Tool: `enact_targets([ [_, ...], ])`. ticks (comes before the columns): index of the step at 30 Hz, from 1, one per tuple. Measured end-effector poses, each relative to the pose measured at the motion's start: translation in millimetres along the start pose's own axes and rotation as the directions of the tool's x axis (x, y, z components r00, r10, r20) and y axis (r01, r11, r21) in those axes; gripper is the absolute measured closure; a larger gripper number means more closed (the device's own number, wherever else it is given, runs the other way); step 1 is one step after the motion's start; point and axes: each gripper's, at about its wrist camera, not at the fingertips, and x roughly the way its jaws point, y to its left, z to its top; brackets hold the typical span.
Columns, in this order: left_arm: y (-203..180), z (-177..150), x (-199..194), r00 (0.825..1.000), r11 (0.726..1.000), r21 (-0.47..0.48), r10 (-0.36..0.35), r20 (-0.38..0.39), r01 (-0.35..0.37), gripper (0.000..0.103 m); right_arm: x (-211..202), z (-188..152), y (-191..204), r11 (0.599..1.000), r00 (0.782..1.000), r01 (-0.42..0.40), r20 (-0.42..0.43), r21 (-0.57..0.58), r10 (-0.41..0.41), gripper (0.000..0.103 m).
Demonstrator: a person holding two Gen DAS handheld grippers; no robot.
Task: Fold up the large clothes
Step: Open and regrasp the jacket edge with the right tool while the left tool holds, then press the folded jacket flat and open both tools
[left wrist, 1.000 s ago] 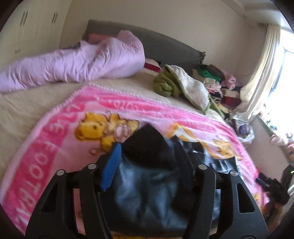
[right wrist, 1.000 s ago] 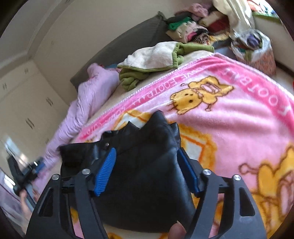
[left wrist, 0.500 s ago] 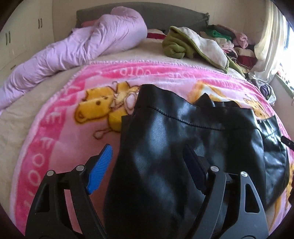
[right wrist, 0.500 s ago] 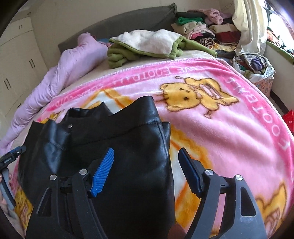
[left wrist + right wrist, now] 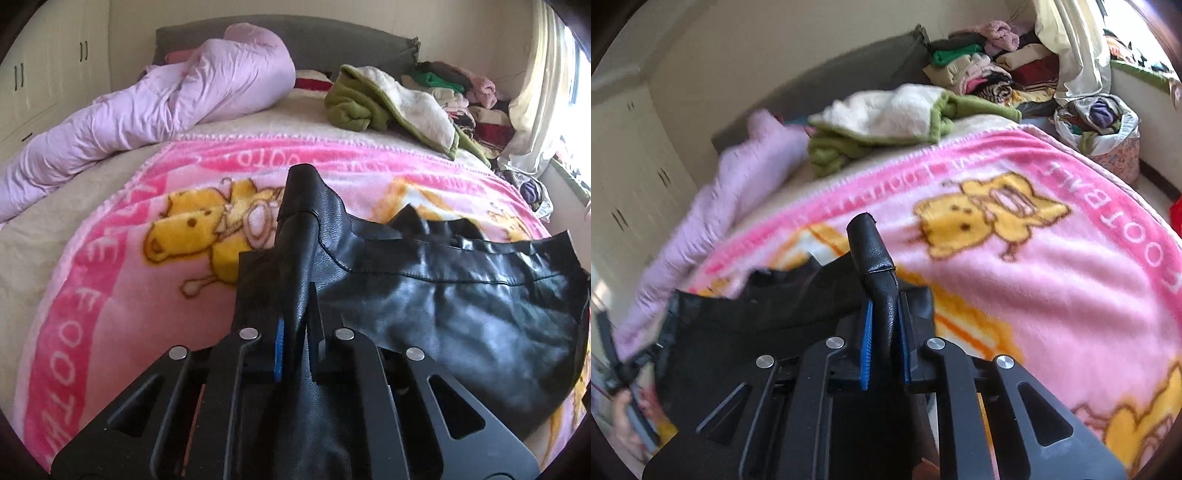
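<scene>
A black leather garment (image 5: 443, 306) lies across a pink cartoon blanket (image 5: 122, 258) on the bed. My left gripper (image 5: 297, 325) is shut on a bunched fold at the garment's left edge, and the fold stands up between the blue pads. In the right wrist view my right gripper (image 5: 884, 332) is shut on a raised fold of the same black garment (image 5: 768, 332) at its right edge. The fabric between the two grips sags slightly above the blanket. The left gripper (image 5: 624, 373) shows at the far left of that view.
A rolled lilac duvet (image 5: 147, 110) lies along the bed's far left. A green and cream blanket (image 5: 388, 99) sits near the grey headboard (image 5: 332, 44). Piled clothes (image 5: 461, 96) and a curtain fill the far right corner. A bag of clothes (image 5: 1100, 125) stands beside the bed.
Both grippers went from wide open over the flat garment to shut on pinched folds of it. The garment's edges now stand up from the blanket.
</scene>
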Motion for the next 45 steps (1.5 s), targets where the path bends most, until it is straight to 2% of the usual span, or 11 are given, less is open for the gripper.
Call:
enact_targets([
  [6,0.7,17.4,-7.8,0.999,1.000,-0.032,0.000,0.039,0.001,0.101,-9.2,20.6,0.5,0.996,0.995,-0.065,0.073,0.066,0.061,0.092],
  [10,0.6,22.9,0.8,0.999,0.998,-0.054,-0.011,0.035,0.013,0.101,10.3,20.4,-7.1,0.994,0.999,-0.027,0.047,0.106,0.022,0.092],
  [16,-7.6,10.8,33.7,0.998,0.998,0.003,0.060,-0.027,-0.060,0.098,43.8,1.2,-20.3,0.991,0.997,0.075,-0.028,0.112,-0.072,0.091],
  [22,1.0,-10.6,56.5,0.995,0.997,-0.009,0.071,-0.076,-0.072,0.082,61.0,-15.6,-22.4,0.983,0.985,0.155,-0.087,0.096,-0.147,0.086],
  [25,0.6,-10.6,45.2,0.996,0.997,0.004,0.080,-0.050,-0.080,0.077,54.6,-16.6,-15.8,0.982,0.981,0.177,-0.089,0.064,-0.171,0.080],
  [27,-1.0,-11.5,38.6,0.994,0.995,0.018,0.096,-0.046,-0.095,0.055,43.0,-18.3,-16.0,0.985,0.985,0.155,-0.084,0.079,-0.149,0.072],
  [28,-0.3,-12.7,33.5,0.995,0.996,0.010,0.092,-0.043,-0.092,0.050,36.5,-20.8,-16.1,0.985,0.986,0.148,-0.092,0.090,-0.139,0.061],
  [30,0.7,-14.2,28.0,0.997,0.998,-0.008,0.060,-0.051,-0.061,0.041,22.3,-26.6,-13.5,0.989,0.990,0.118,-0.084,0.092,-0.110,0.053],
  [32,-2.1,-18.7,18.6,0.997,0.998,0.010,0.069,-0.046,-0.068,0.029,6.2,-37.5,-10.1,0.992,0.992,0.099,-0.080,0.083,-0.093,0.038],
  [38,-1.9,-28.5,-8.3,0.995,0.994,0.046,0.097,-0.031,-0.096,0.014,-24.7,-72.0,-6.6,0.997,0.994,0.037,-0.106,0.075,-0.029,0.031],
  [45,13.7,-42.4,-21.2,0.993,0.994,0.025,0.105,-0.050,-0.104,0.013,-36.8,-95.9,-16.0,0.993,0.988,0.034,-0.152,0.111,-0.016,0.032],
])
